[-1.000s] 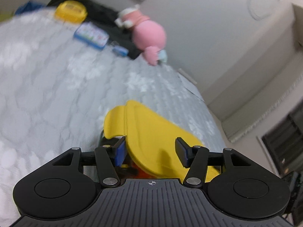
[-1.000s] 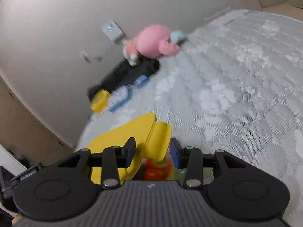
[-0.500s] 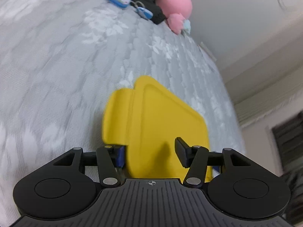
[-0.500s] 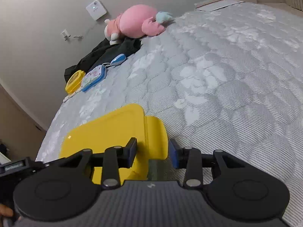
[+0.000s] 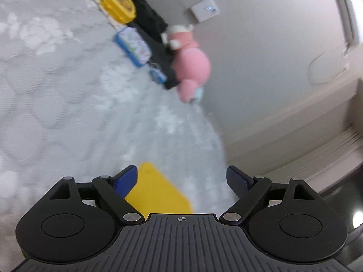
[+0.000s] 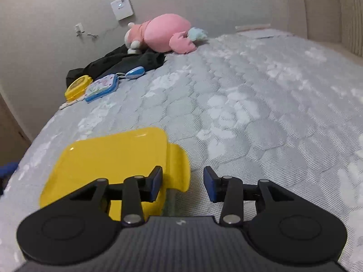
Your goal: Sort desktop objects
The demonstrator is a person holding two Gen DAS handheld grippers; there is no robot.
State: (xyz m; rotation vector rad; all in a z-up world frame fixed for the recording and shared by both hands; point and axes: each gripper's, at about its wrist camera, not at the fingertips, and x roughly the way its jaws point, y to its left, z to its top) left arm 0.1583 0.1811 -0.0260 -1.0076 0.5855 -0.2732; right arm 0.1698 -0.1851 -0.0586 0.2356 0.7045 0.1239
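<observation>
2 hand-held grippers, left [image 5: 181,178] and right [image 6: 182,184], now spread wide, released yellow lid [image 6: 109,158].

Left wrist view is motion-blurred; the yellow lid [image 5: 156,190] is partly hidden.

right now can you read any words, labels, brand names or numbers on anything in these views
No text can be read.
White wall box: small dark marks, too small to read.
Blue-edged case: printed pattern, no legible words.
Small yellow case: lid print blurred.
Yellow lid: plain.
Right gripper body: small logo, not legible.
</observation>
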